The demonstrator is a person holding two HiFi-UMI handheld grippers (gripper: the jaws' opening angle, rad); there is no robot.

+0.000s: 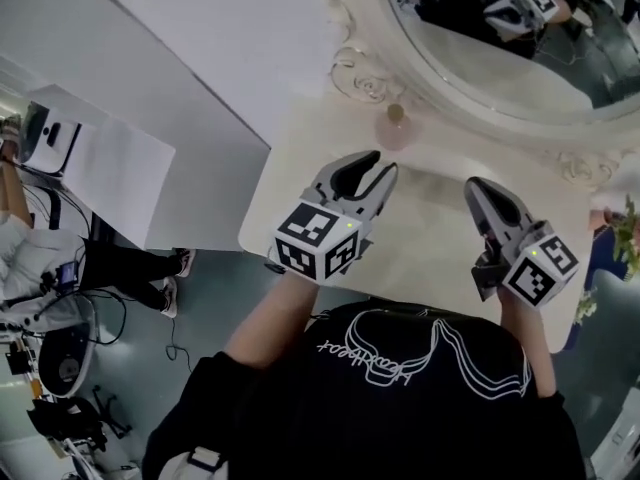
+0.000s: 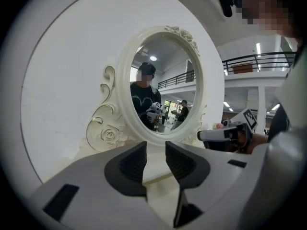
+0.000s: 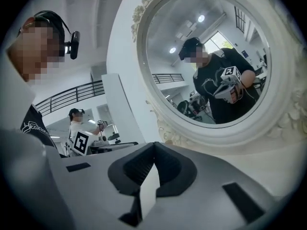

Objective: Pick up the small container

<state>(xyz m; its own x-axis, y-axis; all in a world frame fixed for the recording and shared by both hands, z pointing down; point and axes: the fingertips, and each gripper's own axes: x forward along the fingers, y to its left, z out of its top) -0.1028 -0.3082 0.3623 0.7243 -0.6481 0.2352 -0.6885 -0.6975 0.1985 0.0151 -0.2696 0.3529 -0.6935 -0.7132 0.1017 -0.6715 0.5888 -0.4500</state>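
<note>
The small pale-pink round container with a beige cap (image 1: 394,128) stood on the cream vanity tabletop (image 1: 430,243), just below the ornate white-framed oval mirror (image 1: 470,105). The left gripper (image 1: 380,165) hovered near it, jaws spread with nothing between them. The right gripper (image 1: 476,187), off to the side, had its jaws pressed together, empty.

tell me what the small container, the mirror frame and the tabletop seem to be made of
Small container: pale pink and faintly see-through with a tan cap, so glass or plastic; too small to tell which. Mirror frame: white with a soft sheen, moulded scrolls and a rose, probably painted resin or wood. Tabletop: smooth cream, likely painted or laminated board.
</note>
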